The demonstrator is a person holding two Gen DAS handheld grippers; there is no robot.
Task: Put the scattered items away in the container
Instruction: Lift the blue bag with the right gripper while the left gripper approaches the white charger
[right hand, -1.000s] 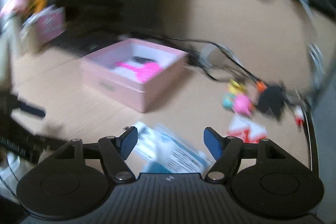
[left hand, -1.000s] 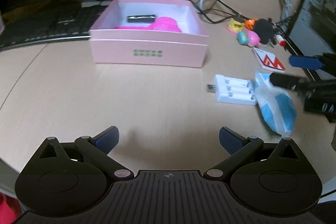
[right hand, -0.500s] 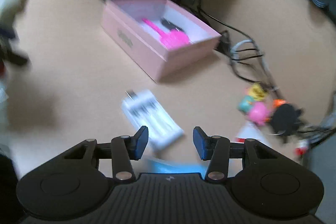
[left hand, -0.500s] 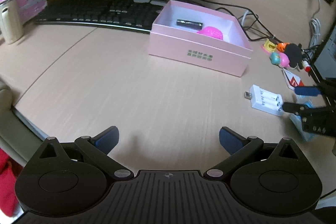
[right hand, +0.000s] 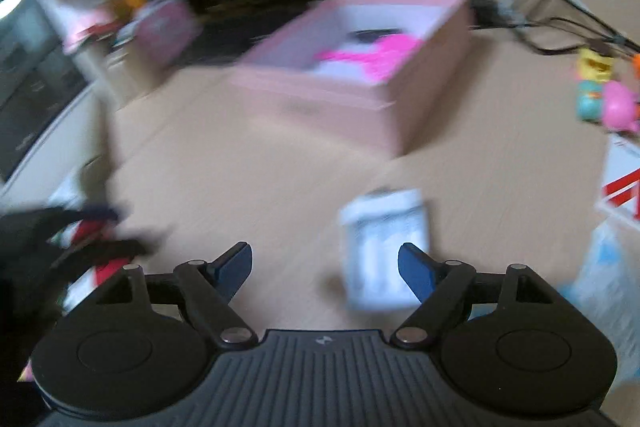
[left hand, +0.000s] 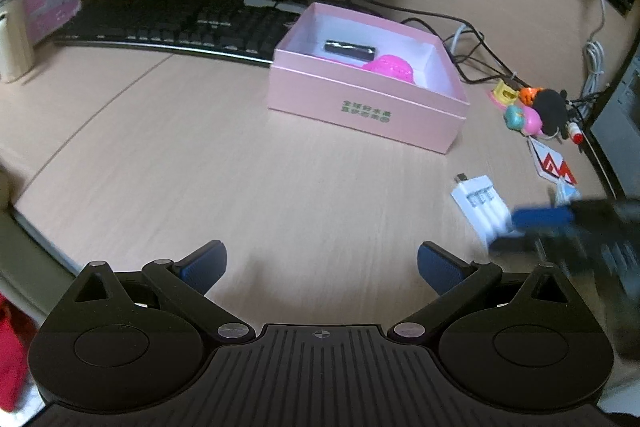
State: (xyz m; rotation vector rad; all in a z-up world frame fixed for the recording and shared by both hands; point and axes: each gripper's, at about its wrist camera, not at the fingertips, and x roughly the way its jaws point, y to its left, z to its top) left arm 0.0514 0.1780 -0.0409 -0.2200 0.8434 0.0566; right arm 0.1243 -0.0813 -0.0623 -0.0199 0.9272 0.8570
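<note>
The right tool has dropped the blue packet and shifted over the white charger, its jaws just reopened around it, untouched.

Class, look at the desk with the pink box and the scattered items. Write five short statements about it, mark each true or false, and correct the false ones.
1. The pink box is closed with a lid. False: it is open on top.
2. A bright pink item lies inside the box. True.
3. The white battery charger is in the box. False: it lies on the desk.
4. The left gripper holds the charger. False: nothing is between its fingers.
5. A keyboard sits behind the box. True.
</note>
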